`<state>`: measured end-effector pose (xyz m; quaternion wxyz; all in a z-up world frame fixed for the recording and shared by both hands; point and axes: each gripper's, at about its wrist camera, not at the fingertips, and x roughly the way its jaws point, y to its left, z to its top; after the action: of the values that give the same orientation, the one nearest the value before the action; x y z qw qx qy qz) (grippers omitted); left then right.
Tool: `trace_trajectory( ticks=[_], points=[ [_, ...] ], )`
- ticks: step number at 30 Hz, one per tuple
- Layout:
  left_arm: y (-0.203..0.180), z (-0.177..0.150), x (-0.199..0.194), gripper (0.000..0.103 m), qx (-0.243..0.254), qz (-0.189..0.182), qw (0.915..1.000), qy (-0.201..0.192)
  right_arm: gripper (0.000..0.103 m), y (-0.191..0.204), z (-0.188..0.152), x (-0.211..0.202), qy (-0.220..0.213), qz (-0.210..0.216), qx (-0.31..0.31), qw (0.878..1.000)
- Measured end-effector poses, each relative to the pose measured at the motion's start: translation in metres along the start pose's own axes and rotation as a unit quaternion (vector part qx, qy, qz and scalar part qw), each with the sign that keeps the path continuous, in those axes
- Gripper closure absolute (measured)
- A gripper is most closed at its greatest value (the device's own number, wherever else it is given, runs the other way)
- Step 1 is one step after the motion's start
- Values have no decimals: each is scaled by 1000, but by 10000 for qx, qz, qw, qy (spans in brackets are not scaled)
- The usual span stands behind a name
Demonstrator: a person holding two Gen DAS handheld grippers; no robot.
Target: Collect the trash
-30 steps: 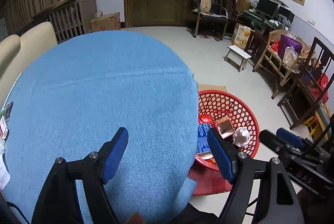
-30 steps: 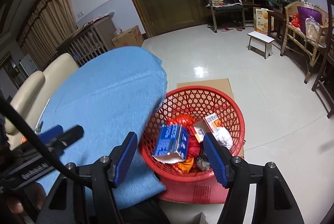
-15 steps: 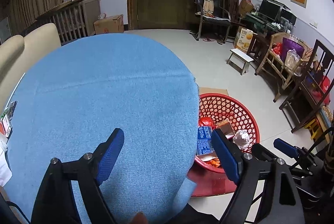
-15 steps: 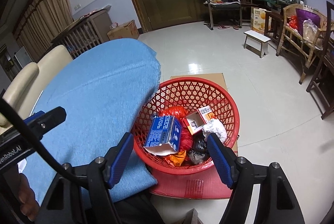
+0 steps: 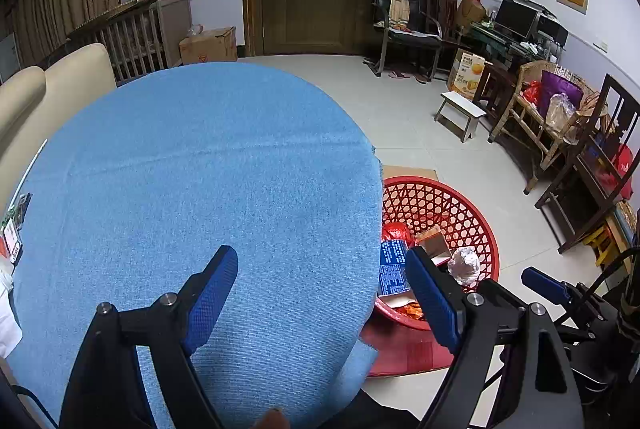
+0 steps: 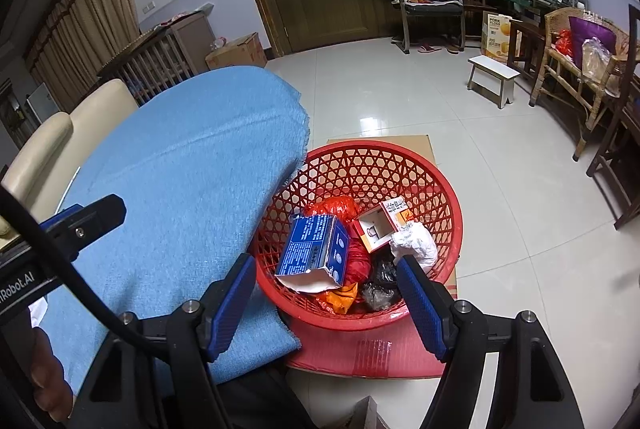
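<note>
A red mesh basket (image 6: 440,185) stands on the floor beside the round table with the blue cloth (image 6: 192,169). In it lie a blue box (image 6: 312,249), a small orange-and-white carton (image 6: 380,225), a white crumpled wad (image 6: 416,245), a red bag (image 6: 336,207) and a black bag (image 6: 380,289). My right gripper (image 6: 326,264) hangs open above the basket's near rim, holding nothing. Over the bare blue cloth (image 5: 200,169) my left gripper (image 5: 320,257) is open and empty. The basket (image 5: 480,225) shows past its right finger.
Cardboard (image 6: 400,143) lies under the basket. Cream chair backs (image 5: 60,89) stand behind the table, and a few small items (image 5: 12,237) sit at its left edge. A white stool (image 6: 494,73), wooden chairs (image 5: 592,169) and a wicker seat (image 6: 576,41) line the right side.
The jaws of both grippers have spread wider. Both hands have stayed almost where they were, and the trash in the basket has not shifted.
</note>
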<state>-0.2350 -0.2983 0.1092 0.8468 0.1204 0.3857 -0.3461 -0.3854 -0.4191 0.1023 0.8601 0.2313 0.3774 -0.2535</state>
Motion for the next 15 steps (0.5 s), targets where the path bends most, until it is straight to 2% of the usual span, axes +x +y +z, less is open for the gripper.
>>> trace_trajectory(
  ticks=[15],
  points=[
    [0,-2,-2,17,2,-12,10000,12,27,-1,0,0,-12,-22,-10,10000]
  ],
)
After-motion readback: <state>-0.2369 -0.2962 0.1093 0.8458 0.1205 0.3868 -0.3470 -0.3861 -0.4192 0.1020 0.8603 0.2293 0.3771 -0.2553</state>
